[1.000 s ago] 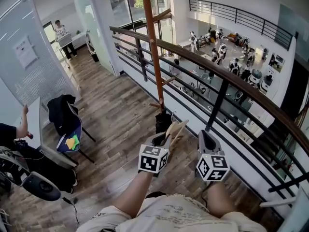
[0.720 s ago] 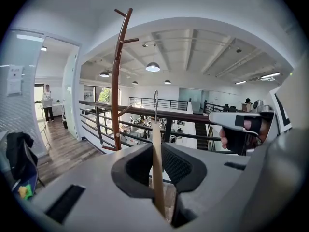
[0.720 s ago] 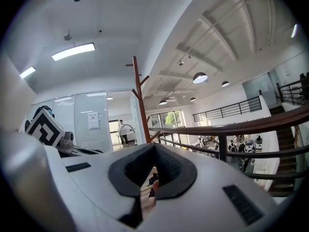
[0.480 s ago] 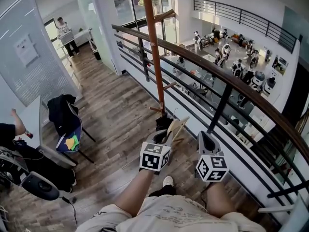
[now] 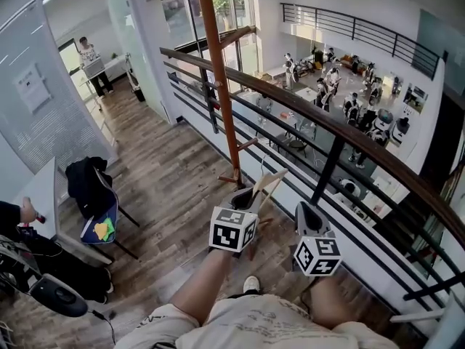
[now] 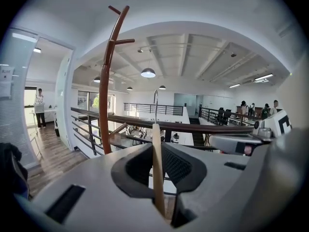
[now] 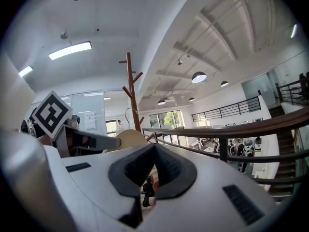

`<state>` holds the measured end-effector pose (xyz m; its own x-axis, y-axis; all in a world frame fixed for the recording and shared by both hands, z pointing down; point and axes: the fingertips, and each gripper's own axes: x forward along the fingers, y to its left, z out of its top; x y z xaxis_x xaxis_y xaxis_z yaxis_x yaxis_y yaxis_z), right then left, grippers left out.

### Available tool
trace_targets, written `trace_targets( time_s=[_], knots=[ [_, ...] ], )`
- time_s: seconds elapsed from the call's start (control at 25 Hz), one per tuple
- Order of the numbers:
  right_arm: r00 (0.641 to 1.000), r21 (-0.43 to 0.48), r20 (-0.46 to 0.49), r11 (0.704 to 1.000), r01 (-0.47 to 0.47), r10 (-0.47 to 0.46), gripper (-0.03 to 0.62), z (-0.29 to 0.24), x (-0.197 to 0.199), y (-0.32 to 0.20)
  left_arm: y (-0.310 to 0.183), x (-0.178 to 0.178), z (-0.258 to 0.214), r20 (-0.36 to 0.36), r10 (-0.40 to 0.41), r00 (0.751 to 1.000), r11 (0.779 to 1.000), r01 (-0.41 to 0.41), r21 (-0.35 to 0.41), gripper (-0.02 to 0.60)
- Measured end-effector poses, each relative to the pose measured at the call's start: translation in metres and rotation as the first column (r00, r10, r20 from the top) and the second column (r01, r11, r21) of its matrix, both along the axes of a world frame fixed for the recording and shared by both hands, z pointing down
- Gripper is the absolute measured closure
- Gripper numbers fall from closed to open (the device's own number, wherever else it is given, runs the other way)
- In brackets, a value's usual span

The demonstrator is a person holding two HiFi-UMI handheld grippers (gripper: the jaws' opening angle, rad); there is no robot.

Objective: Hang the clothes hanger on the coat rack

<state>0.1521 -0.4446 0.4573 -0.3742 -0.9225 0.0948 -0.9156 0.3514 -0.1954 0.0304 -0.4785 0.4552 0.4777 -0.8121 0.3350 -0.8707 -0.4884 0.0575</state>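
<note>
The brown coat rack (image 5: 220, 86) rises in front of the railing, its pegs near the top showing in the left gripper view (image 6: 112, 42). My left gripper (image 5: 245, 195) is shut on a pale wooden hanger (image 5: 269, 184), a little right of the rack's foot. In the left gripper view the hanger's bar (image 6: 157, 168) stands upright between the jaws (image 6: 161, 163), and its metal hook (image 6: 155, 100) points up, right of the pole. My right gripper (image 5: 305, 211) is beside it, shut with nothing in it (image 7: 153, 151). From there the hanger (image 7: 129, 138) and rack (image 7: 130, 91) lie to the left.
A dark railing with a wooden handrail (image 5: 327, 129) runs diagonally just behind the rack, with an atrium full of people below it. A chair draped with a black jacket (image 5: 91, 184) stands on the wooden floor at left, near a person's arm (image 5: 11, 215).
The hanger and both grippers have come a little closer to the rack and slightly higher. The rack's pole now sits further left in the head view.
</note>
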Motion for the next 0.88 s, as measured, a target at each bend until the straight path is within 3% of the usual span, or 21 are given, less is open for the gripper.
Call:
trace_targets(
  time_s=[0.88],
  knots=[
    [0.999, -0.024, 0.029, 1.000, 0.014, -0.014, 0.594, 0.006, 0.006, -0.019, -0.086, 0.001, -0.128, -0.048, -0.058, 0.997, 0.982, 0.066, 0.175, 0.526]
  ],
)
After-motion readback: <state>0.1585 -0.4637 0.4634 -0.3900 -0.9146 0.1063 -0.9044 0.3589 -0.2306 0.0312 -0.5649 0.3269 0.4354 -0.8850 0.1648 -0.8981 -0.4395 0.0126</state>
